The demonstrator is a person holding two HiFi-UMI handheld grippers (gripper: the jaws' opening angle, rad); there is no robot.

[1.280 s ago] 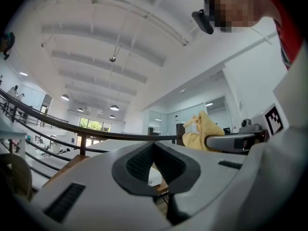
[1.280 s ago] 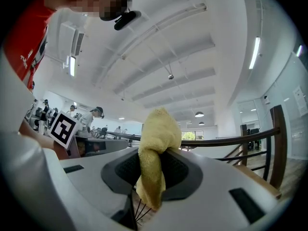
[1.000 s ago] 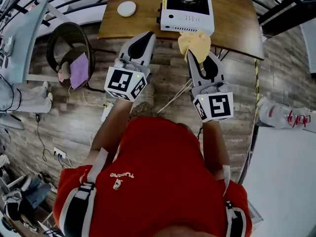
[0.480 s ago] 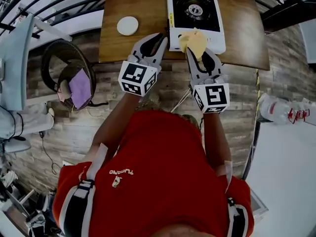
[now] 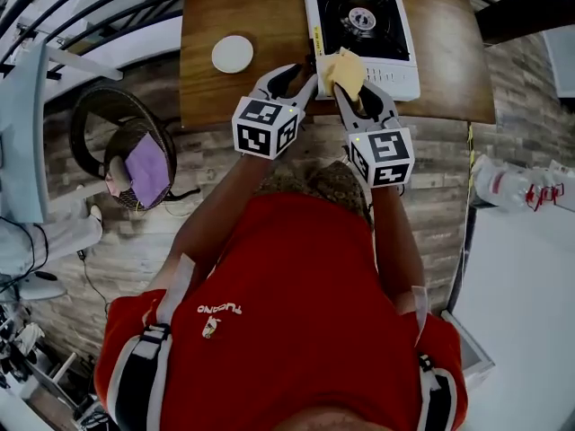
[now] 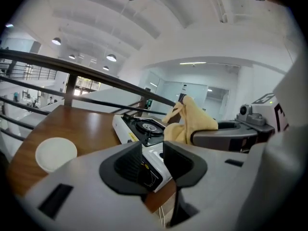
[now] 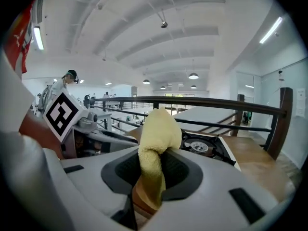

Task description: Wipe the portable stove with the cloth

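The portable stove (image 5: 395, 57), white with a black top and a round burner, stands near the front edge of the wooden table (image 5: 252, 7). My right gripper (image 5: 352, 92) is shut on a yellow cloth (image 5: 342, 68), which bunches up over the stove's front left part. In the right gripper view the cloth (image 7: 156, 138) stands up between the pads, in front of the stove (image 7: 204, 147). My left gripper (image 5: 298, 72) is by the stove's front left corner. Its jaws have just been opening and hold nothing; the stove's corner (image 6: 139, 129) shows through the gap.
A white round disc (image 5: 233, 54) lies on the table left of the stove. On the floor at the left stands a dark round basket (image 5: 94, 115) with a purple cloth (image 5: 146, 169). A dark railing (image 7: 192, 100) runs behind the table. A white bag (image 5: 503, 187) lies on the floor at the right.
Both grippers have moved forward from over the floor to the stove at the table's front edge. The left jaws have opened. The cloth now sits over the stove's front.
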